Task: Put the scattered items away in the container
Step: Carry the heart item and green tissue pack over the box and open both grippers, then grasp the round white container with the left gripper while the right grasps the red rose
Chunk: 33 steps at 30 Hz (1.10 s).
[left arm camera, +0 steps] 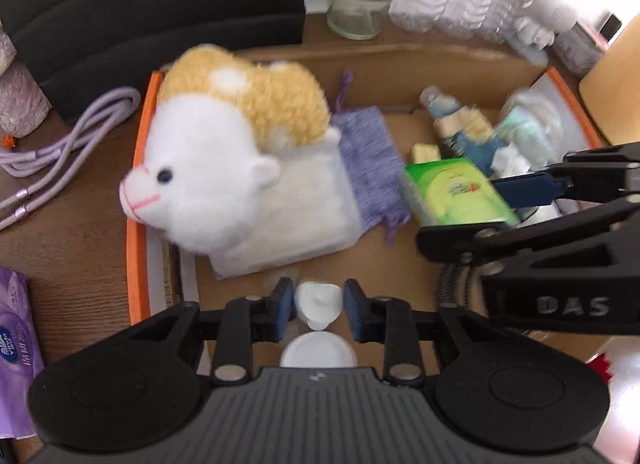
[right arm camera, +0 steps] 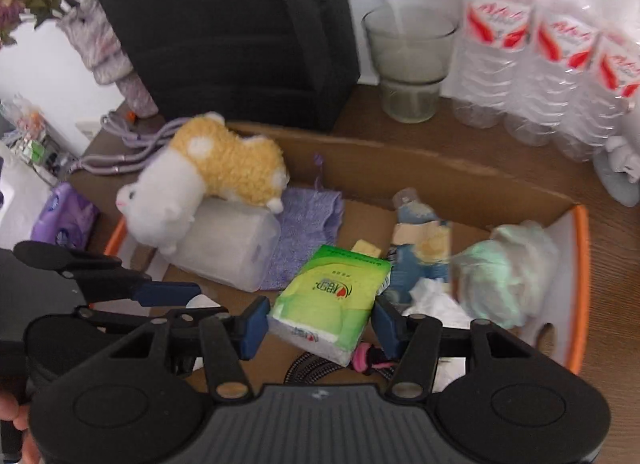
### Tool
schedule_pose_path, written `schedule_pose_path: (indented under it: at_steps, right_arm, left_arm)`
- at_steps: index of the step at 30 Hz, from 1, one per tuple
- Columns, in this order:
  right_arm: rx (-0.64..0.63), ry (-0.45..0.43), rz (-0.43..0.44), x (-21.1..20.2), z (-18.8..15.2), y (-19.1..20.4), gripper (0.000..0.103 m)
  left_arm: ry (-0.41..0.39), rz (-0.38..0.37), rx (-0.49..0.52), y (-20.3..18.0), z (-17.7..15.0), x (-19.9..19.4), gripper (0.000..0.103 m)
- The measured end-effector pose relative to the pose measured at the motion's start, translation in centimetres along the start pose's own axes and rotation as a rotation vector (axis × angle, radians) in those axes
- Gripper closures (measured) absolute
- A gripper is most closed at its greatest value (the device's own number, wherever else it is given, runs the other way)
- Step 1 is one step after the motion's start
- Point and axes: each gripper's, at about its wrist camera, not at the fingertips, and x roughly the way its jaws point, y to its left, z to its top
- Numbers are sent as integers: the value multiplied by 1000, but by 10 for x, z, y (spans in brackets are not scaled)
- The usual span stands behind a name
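Observation:
The container is a cardboard box with an orange rim (left arm camera: 136, 224), also in the right wrist view (right arm camera: 582, 264). My left gripper (left arm camera: 318, 304) hangs over the box's near end. A small white bottle (left arm camera: 318, 298) sits between its blue pads with thin gaps on both sides, so the jaws are open. My right gripper (right arm camera: 320, 330) is shut on a green tissue pack (right arm camera: 332, 296) above the box floor. In the left wrist view the right gripper (left arm camera: 460, 212) shows at the right with the green tissue pack (left arm camera: 452, 192) in it. The left gripper (right arm camera: 208, 302) appears at the left of the right wrist view.
In the box lie a plush hamster (left arm camera: 208, 152) on a white pack (left arm camera: 296, 204), a purple pouch (left arm camera: 372, 160), a blue bottle (right arm camera: 420, 240) and a mint-green bag (right arm camera: 504, 272). Outside are a purple cable (left arm camera: 72, 140), a purple tissue pack (left arm camera: 16, 344), a glass vase (right arm camera: 408, 64) and water bottles (right arm camera: 560, 76).

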Motion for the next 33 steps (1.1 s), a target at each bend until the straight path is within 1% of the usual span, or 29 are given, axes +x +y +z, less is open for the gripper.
schedule_pose_path:
  at_steps: [1, 2, 3, 5, 6, 7, 8, 9, 11, 12, 13, 14, 15, 17, 18, 20, 21, 22, 24, 25, 26, 27, 28, 29, 30, 31, 33]
  right_arm:
    - [2, 15, 8, 8, 1, 2, 48]
    - [6, 26, 12, 13, 3, 3, 47]
    - [12, 33, 11, 16, 3, 3, 46]
    - [31, 44, 12, 19, 4, 1, 45]
    - [44, 43, 18, 17, 5, 0, 44]
    - [62, 39, 30, 11, 5, -3, 42]
    - [78, 32, 38, 4, 6, -6, 38]
    - [92, 17, 35, -5, 7, -8, 36]
    - [102, -8, 1, -23, 6, -15, 35]
    - [111, -15, -18, -33, 4, -19, 34]
    - [117, -18, -37, -42, 2, -23, 34]
    - [120, -21, -64, -51, -1, -29, 34]
    - [127, -27, -92, -59, -5, -33, 33]
    - [164, -42, -142, -75, -14, -46, 33]
    - [181, -53, -154, -82, -20, -49, 33]
    - [186, -74, -173, -93, -35, -46, 33]
    - [174, -86, -173, -101, -44, -43, 33]
    - [163, -105, -169, -109, -53, -39, 33]
    - [134, -164, -184, -120, -68, -27, 33]
    - [105, -224, -200, -125, -77, -18, 32]
    - [73, -293, -229, -130, -88, -9, 29]
    - [42, -364, -260, -135, -101, -1, 27]
    - [16, -442, -284, -138, -114, 8, 25]
    - [-5, -512, -296, -140, -127, 14, 25]
    - [-25, -566, -290, -142, -138, 18, 25]
    - [-39, -607, -277, -142, -146, 21, 25]
    - [-64, -662, -270, -142, -160, 28, 25]
  left_arm:
    - [4, 14, 3, 2, -1, 1, 55]
    - [5, 13, 13, 4, -2, 0, 55]
    - [3, -9, 17, 6, -3, -3, 54]
    - [-7, -23, 12, 9, -5, -10, 53]
    - [-17, -21, 12, 9, -5, -15, 47]
    - [-36, -12, 11, 8, -4, -22, 36]
    - [-54, -7, 10, 8, -4, -29, 32]
    - [-61, -11, 6, 8, -2, -37, 31]
    - [-70, -25, -22, 10, 0, -52, 31]
    - [-80, -24, -28, 9, 0, -59, 29]
    - [-98, -10, -25, 7, -1, -66, 21]
    - [-110, 11, -11, 3, -4, -71, 18]
    - [-116, 27, 5, -1, -6, -74, 17]
    - [-115, 47, -1, -7, -11, -78, 17]
    - [-119, 53, -10, -8, -14, -81, 17]
    - [-155, 67, -30, -11, -22, -90, 15]
    - [-199, 77, -39, -14, -28, -94, 10]
    - [-260, 86, -43, -17, -35, -102, 6]
    - [-421, 115, -27, -25, -55, -115, 1]
    - [-509, 126, -15, -28, -68, -121, 1]
    - [-603, 135, -8, -33, -83, -126, 1]
    - [-681, 138, -7, -36, -97, -129, 0]
    - [-739, 134, -11, -40, -110, -130, 0]
    - [-779, 119, -23, -43, -122, -130, 0]
    - [-799, 105, -38, -46, -132, -130, 0]
    - [-812, 95, -55, -47, -139, -130, 0]
    - [-833, 71, -87, -51, -151, -132, 0]
